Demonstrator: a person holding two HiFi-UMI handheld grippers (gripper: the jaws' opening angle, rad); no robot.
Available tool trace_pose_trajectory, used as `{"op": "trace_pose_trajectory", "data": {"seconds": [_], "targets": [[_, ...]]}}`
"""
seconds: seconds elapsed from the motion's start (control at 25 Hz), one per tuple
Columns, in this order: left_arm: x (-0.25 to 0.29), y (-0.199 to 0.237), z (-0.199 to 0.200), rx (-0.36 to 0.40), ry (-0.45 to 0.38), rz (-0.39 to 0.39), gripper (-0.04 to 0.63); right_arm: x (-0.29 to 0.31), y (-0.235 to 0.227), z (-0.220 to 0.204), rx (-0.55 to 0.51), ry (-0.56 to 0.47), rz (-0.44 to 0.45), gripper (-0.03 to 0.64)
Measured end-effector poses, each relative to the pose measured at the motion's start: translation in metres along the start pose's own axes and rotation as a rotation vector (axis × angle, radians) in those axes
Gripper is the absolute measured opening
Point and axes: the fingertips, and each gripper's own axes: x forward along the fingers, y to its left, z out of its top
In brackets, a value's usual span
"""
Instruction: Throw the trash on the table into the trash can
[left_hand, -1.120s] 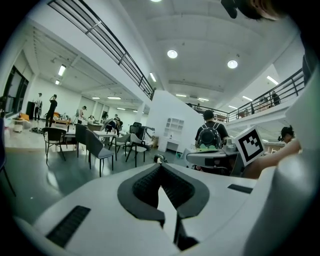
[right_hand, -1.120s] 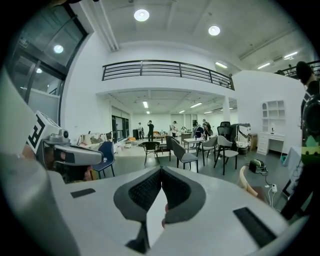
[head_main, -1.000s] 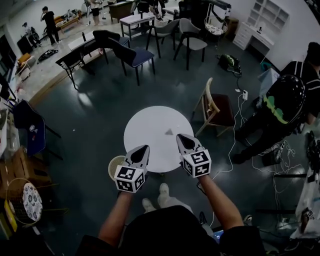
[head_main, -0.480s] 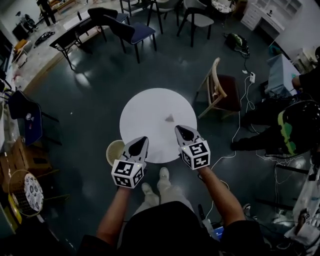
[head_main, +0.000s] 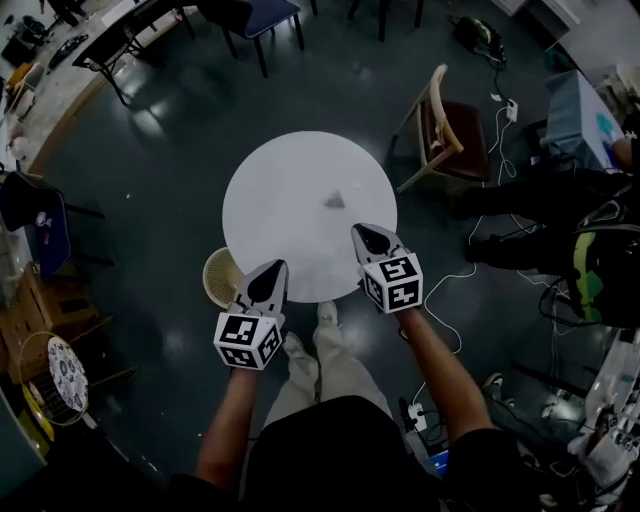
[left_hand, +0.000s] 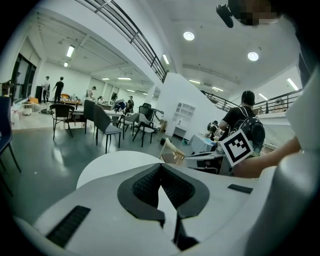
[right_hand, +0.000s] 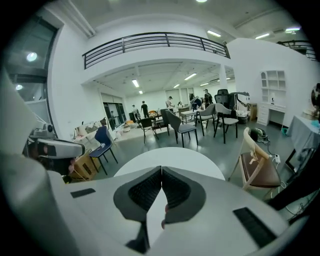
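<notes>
Both left tongs (head_main: 272, 270), right tongs (head_main: 364, 234) pressed together, empty; unopened, you'd shove scrap (head_main: 334, 200) off counter (head_main: 270, 190).

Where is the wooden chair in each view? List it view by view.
Head view: wooden chair upper right, beside the round white table.
Left gripper view: centre, just beyond the table's far edge.
Right gripper view: right side, beside the table.
Shared landmark: that round table.
</notes>
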Motion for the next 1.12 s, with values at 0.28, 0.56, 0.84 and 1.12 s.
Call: {"op": "trace_pose_trajectory", "data": {"seconds": [0.28, 0.56, 0.84, 1.12], "targets": [[0.036, -0.005, -0.044, -0.033, 0.053, -0.008, 0.009, 0.040, -0.026, -0.040, -0.016, 0.072, -0.005, 0.020], [0.057, 0.001, -0.068, -0.059, 0.090, -0.001, 0.009, 0.092, -0.044, -0.056, -0.081, 0.135, 0.002, 0.021], [0.070, 0.012, -0.074, -0.083, 0.105, 0.016, 0.009, 0.139, -0.060, -0.065, -0.126, 0.193, -0.007, 0.123], [0.069, 0.022, -0.088, -0.093, 0.134, 0.020, 0.009, 0.180, -0.070, -0.084, -0.209, 0.259, -0.060, 0.181]]}}
